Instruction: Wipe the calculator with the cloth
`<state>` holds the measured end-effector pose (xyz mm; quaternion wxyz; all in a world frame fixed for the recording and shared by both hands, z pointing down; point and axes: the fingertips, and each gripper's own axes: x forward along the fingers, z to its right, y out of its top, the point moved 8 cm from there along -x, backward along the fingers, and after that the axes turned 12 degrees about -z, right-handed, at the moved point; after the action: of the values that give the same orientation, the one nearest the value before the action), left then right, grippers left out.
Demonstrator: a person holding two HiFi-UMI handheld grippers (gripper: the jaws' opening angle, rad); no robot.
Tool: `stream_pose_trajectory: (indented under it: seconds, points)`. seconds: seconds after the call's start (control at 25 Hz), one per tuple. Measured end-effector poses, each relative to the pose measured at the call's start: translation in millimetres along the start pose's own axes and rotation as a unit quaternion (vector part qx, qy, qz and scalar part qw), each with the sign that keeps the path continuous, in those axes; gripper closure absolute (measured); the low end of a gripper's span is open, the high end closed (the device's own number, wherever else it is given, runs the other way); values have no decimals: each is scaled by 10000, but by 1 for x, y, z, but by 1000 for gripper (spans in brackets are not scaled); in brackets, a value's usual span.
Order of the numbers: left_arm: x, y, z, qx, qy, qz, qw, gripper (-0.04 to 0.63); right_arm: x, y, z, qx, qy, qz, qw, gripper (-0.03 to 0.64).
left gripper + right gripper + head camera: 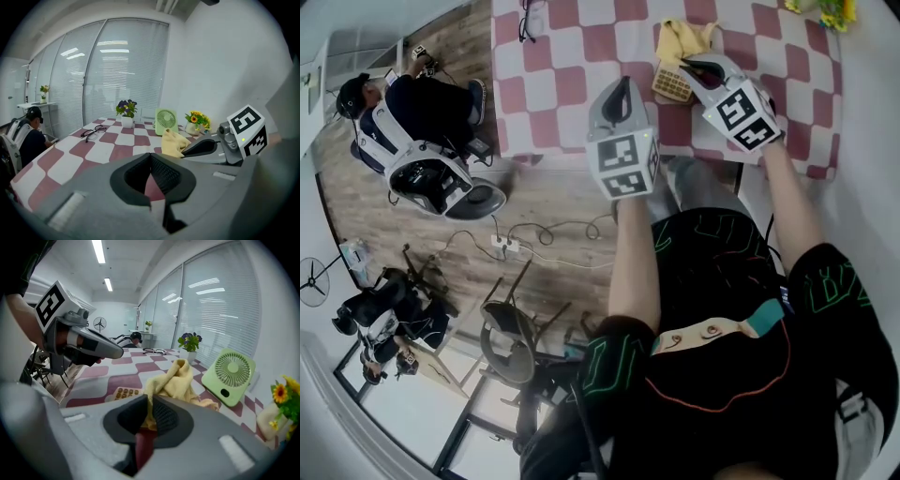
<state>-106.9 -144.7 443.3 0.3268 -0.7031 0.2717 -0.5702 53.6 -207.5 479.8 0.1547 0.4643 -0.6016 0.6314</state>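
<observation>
On the red-and-white checked table (572, 56) a beige calculator (671, 84) lies near the front edge, also seen in the right gripper view (125, 393). A yellow cloth (684, 37) is bunched up just behind it, rising to a peak (180, 373). My right gripper (689, 66) has its jaws shut on the near edge of the cloth, right (151, 401) beside the calculator. My left gripper (624, 82) hovers to the left of the calculator, jaws shut (151, 159) with nothing between them. The cloth (174, 143) and right gripper (206, 147) also show in the left gripper view.
Black glasses (528, 19) lie at the table's far left. A small green fan (229, 376) stands behind the cloth, between a pot of purple flowers (126, 110) and a sunflower pot (196, 119). A seated person (422, 103) and chairs (511, 337) are on the wooden floor left of the table.
</observation>
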Motion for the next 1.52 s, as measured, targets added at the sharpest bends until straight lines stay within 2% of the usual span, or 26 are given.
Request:
stream_pose_trajectory:
  seconds: [0.92, 1.12, 1.2, 1.4, 1.52]
  points:
    - [-23, -14, 2, -180, 172, 93, 9996, 584, -15, 4, -60, -169, 422, 159, 9988, 581]
    - [-26, -17, 1, -271, 291, 178, 9991, 584, -16, 5, -74, -241, 638, 144, 9976, 581]
    - [-29, -16, -2, -321, 361, 246, 9985, 584, -15, 5, -82, -183, 774, 160, 9967, 581]
    - [-35, -9, -9, -433, 515, 423, 9968, 584, -24, 12, -89, 335, 1216, 419, 9911, 581]
    - [-42, 3, -11, -447, 599, 606, 9954, 584, -36, 26, -78, 415, 1240, 682, 9891, 581]
